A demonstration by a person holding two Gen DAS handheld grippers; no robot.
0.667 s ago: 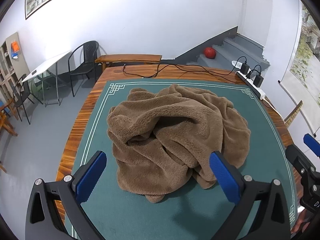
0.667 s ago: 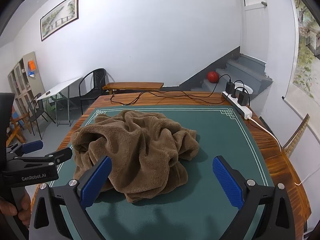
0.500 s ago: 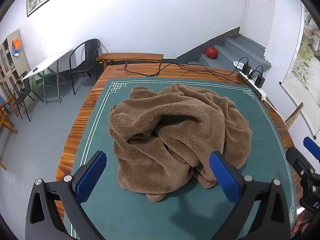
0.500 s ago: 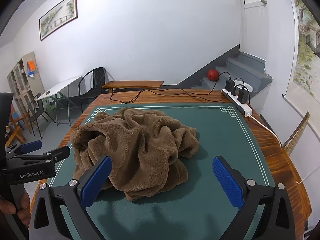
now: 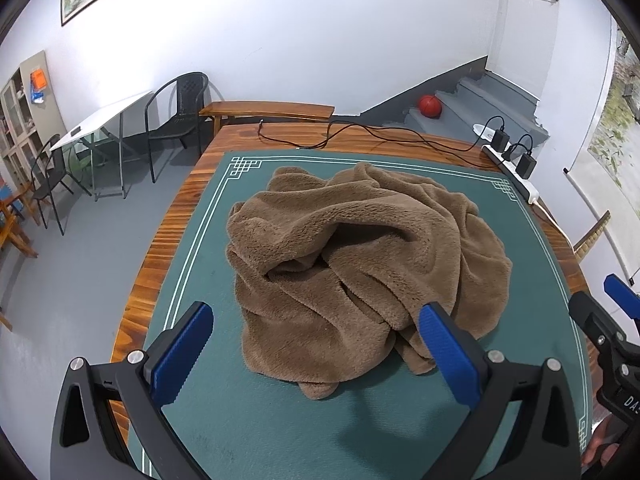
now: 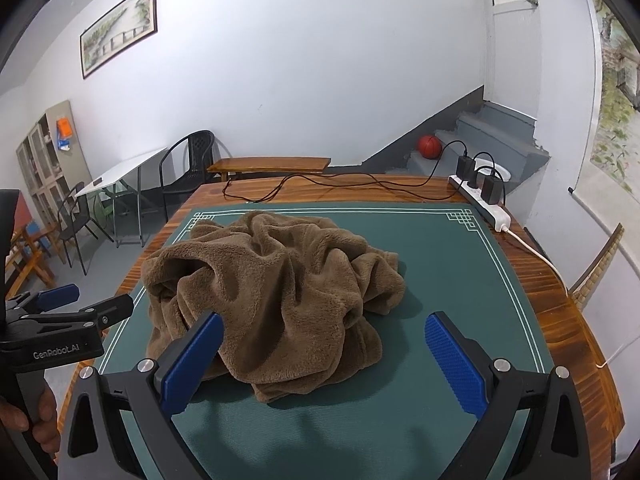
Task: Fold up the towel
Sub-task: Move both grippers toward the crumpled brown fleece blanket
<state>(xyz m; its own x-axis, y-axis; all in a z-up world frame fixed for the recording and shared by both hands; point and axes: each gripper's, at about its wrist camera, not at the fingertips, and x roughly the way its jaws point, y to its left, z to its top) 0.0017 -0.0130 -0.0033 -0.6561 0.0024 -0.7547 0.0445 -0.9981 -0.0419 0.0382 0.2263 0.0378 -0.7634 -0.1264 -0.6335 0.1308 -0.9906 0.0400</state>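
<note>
Both grippers, left (image 5: 316, 354) and right (image 6: 324, 358), had black frames, blue ridged pads (image 6: 454, 364), silver screws, and seemingly "GenRobot.AI" lettering.

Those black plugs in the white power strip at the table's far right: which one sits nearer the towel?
The front plug, nearer the cameras and the towel. The other plug sits behind it, at the power strip's far end.
</note>
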